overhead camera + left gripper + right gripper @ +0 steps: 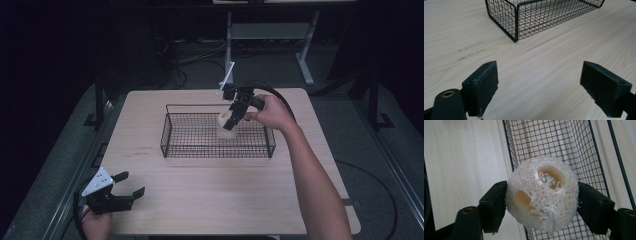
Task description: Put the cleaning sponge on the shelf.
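A pale loofah sponge (541,192) sits between the two black jaws of my right gripper (541,200), which is shut on it. In the high view that right gripper (230,122) points down into the black wire basket (172,112) with the loofah sponge (227,125) held over its right half. Whether the sponge touches the basket floor I cannot tell. My left gripper (129,184) rests low at the table's front left corner, jaws wide open and holding nothing. The left gripper view has the left gripper (539,85) over bare wood, facing a corner of the wire basket (515,23).
The light wooden table (210,195) has bare surface in front of the basket. The basket (574,145) has an open mesh floor below the sponge. A grey desk frame (305,55) and cables stand on the dark floor beyond the table's far edge.
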